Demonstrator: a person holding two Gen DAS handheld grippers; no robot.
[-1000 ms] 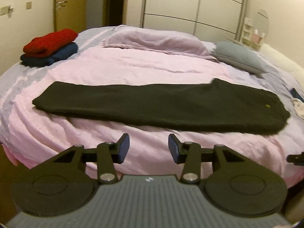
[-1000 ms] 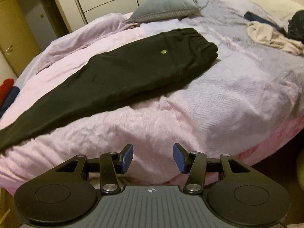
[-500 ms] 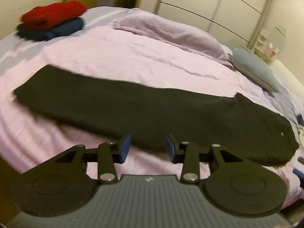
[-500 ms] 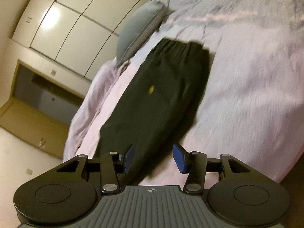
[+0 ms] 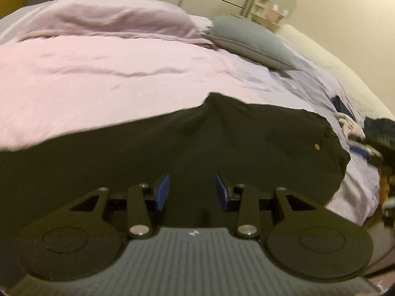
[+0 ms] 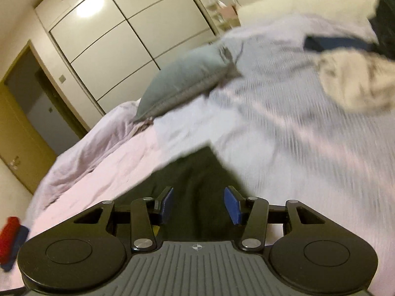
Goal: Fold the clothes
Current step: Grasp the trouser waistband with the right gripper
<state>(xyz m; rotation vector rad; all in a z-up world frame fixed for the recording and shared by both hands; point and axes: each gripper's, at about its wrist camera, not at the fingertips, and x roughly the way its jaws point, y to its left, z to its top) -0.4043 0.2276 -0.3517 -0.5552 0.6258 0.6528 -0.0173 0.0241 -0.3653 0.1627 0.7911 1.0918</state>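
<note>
The left gripper hangs low over the black trousers, its blue-padded jaws spread wide with nothing between them; whether the tips touch the cloth cannot be told. The right gripper is likewise wide open, tilted, with only dark fabric showing in the gap between its jaws.

The black trousers lie stretched along the near edge of the bed, on the pink cover. In the left wrist view they fill the frame from the left border to the waist end at the right, where a small brass-coloured stud shows near the gathered waistband. A peak of cloth rises along their far edge, about at the middle.

Beyond the trousers, toward the head of the bed, a lilac pillow lies beside a grey-blue cushion. At the bed's right edge sits a loose heap of clothes, pale and dark blue, blurred. In the right wrist view a red and navy folded stack rests at the far left corner, and white wardrobe doors stand behind the bed.
</note>
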